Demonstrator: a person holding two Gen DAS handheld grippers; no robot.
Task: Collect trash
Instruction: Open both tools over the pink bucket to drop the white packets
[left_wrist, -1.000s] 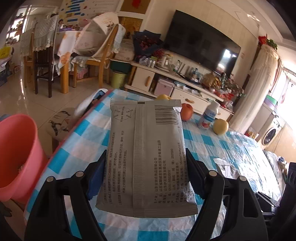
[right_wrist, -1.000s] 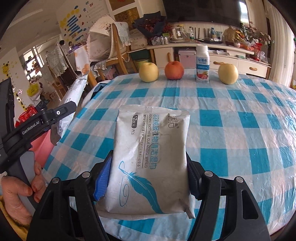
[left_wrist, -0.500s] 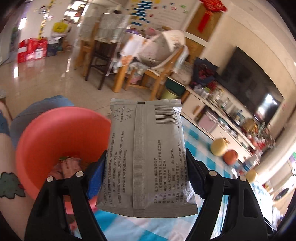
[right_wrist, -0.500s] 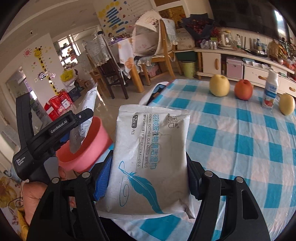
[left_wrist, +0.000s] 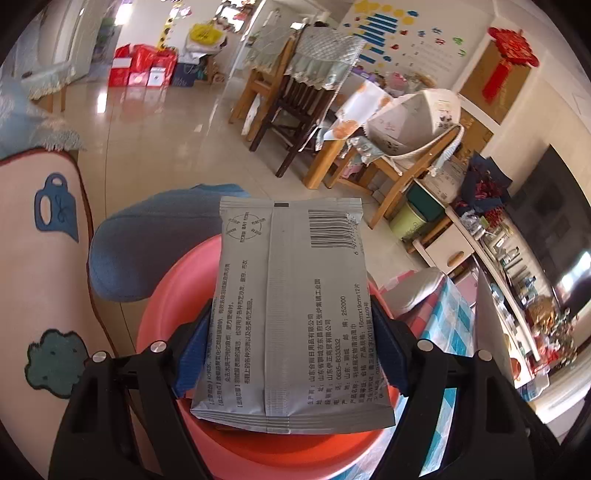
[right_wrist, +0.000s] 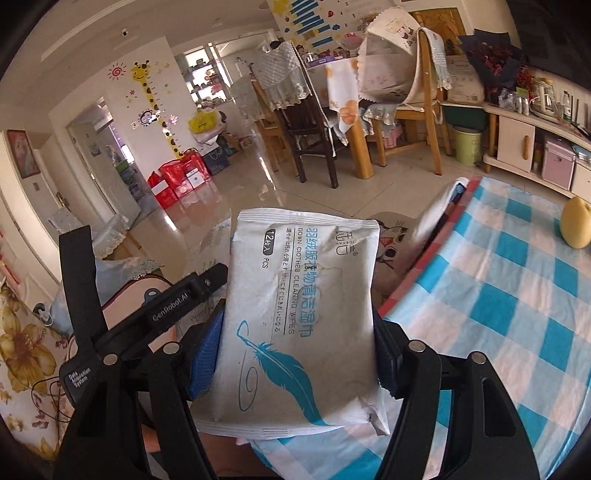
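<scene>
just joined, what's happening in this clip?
A person with a handheld gripper in each hand is collecting trash. The left gripper is clamped on a silver wipes packet, back side up, held right over the pink bin, not yet released. The right gripper grips a white wipes pack with a blue feather print, held near the edge of the blue checked table. A yellow fruit sits on the table.

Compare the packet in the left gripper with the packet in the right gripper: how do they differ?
The left packet shows a grey printed back with a barcode; the right packet shows a white front with a blue feather. The left packet hangs over a pink bin; the right packet hangs by the checked table's edge. Both are flat pouches clamped at the sides.
</scene>
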